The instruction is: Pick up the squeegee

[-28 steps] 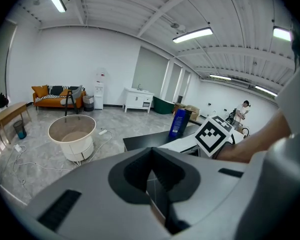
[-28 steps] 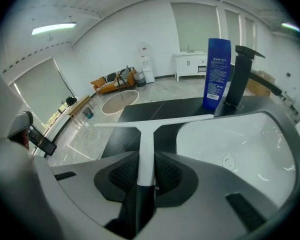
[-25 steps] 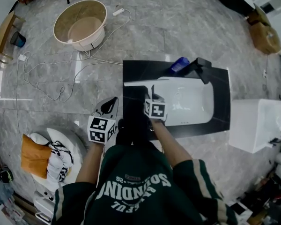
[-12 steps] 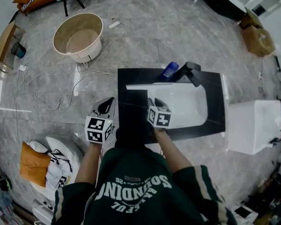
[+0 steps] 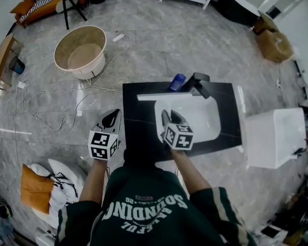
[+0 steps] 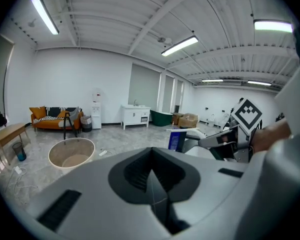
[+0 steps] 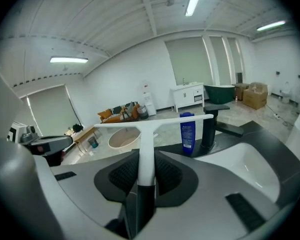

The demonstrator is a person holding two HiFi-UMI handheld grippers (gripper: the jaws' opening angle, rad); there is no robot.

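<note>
The right tool (image 7: 145, 179) is clenched on the squeegee (image 7: 148, 139), held above the black worktop (image 5: 138, 122). Its handle points away along the jaws, white blade crosswise. Beyond stand a blue bottle (image 7: 188, 131), label unreadable, and a black faucet (image 7: 210, 124). The left tool (image 6: 151, 181) is closed, empty.

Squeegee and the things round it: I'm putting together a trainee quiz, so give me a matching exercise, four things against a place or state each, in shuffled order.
Things
1. squeegee
2. bottle
3. left gripper
4. round tub

Place or state
A. standing on the floor
B. blue, upright beside the black faucet
C. shut, nothing between its fingers
D. clamped in the right gripper

Pairs: 1-D, 2-B, 3-C, 4-A
</note>
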